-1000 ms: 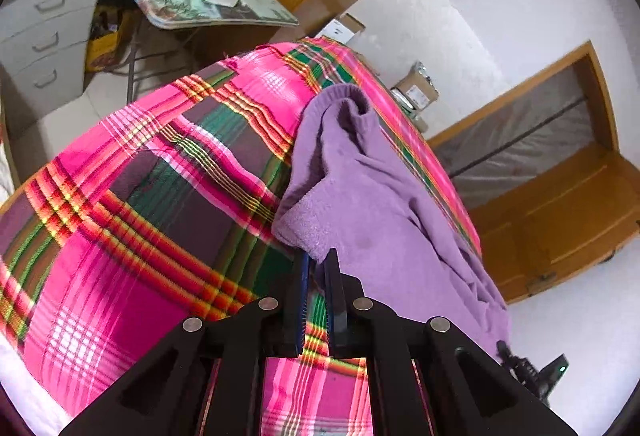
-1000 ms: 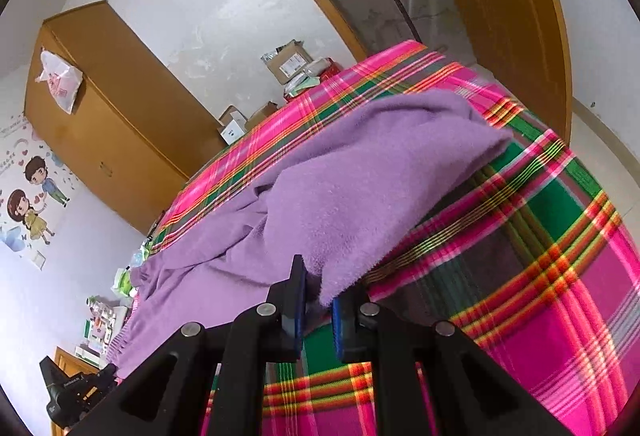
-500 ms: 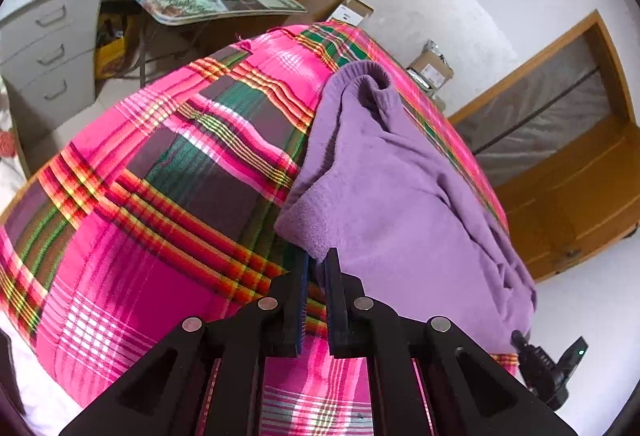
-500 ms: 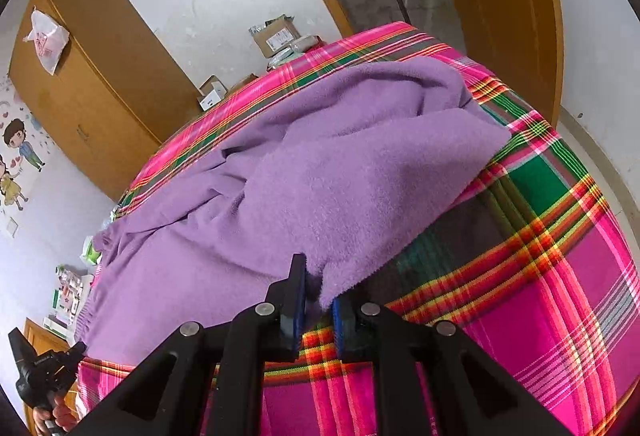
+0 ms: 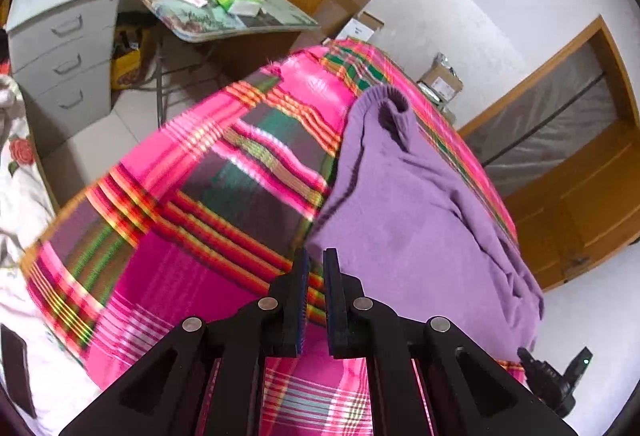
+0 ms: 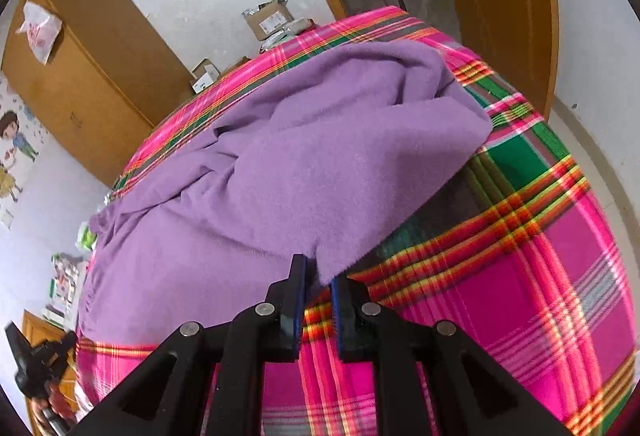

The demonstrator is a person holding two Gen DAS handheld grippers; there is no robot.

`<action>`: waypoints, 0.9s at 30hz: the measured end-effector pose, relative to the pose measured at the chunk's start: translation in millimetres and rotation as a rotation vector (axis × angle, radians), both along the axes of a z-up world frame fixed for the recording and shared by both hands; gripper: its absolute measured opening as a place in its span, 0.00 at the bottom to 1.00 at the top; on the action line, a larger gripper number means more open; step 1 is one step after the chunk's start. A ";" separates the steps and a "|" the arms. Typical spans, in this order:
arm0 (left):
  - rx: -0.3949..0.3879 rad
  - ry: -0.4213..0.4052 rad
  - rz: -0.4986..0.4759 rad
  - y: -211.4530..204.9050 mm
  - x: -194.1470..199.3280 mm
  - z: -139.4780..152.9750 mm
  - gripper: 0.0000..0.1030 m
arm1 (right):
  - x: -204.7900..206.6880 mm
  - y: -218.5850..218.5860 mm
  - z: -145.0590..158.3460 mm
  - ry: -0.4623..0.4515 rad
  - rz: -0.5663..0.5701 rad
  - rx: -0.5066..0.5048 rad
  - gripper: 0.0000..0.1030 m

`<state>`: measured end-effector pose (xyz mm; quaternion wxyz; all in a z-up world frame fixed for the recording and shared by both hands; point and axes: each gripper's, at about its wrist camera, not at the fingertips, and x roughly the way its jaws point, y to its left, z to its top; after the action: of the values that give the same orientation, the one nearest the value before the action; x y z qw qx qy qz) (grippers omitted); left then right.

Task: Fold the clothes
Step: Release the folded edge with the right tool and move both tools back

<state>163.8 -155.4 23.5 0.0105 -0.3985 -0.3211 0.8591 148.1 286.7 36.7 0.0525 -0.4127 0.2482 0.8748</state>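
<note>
Between right gripper (image 6: 318,276) fingers: near corner of purple garment (image 6: 280,175), pinched. Left gripper (image 5: 315,260) fingers nearly closed at other near corner (image 5: 320,242); whether they clamp it, cannot tell. Likely both near corners held to carry a fold across. Garment lies rumpled on plaid bed (image 6: 520,276); far edge bunched, layering hidden. Beyond, blurred cluttered bench (image 5: 224,15).
</note>
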 end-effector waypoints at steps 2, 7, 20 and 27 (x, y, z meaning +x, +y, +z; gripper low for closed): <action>-0.002 0.011 -0.008 0.7 -2.7 5.5 0.07 | 3.5 -1.4 4.8 -0.012 0.008 0.018 0.12; -0.034 0.035 -0.040 3.7 -14.5 20.7 0.07 | 8.4 -12.3 24.7 -0.002 0.068 0.061 0.12; -0.075 0.078 -0.221 34.5 -98.2 56.3 0.11 | -58.8 -57.4 48.8 0.037 0.231 0.227 0.12; -0.031 0.005 -0.239 37.9 -155.1 41.1 0.23 | -127.0 -79.4 36.8 0.012 0.278 0.367 0.12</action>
<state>8.7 -117.5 64.6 0.1073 -0.4317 -0.2578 0.8577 21.1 207.3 73.5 0.0042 -0.4211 0.0259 0.9066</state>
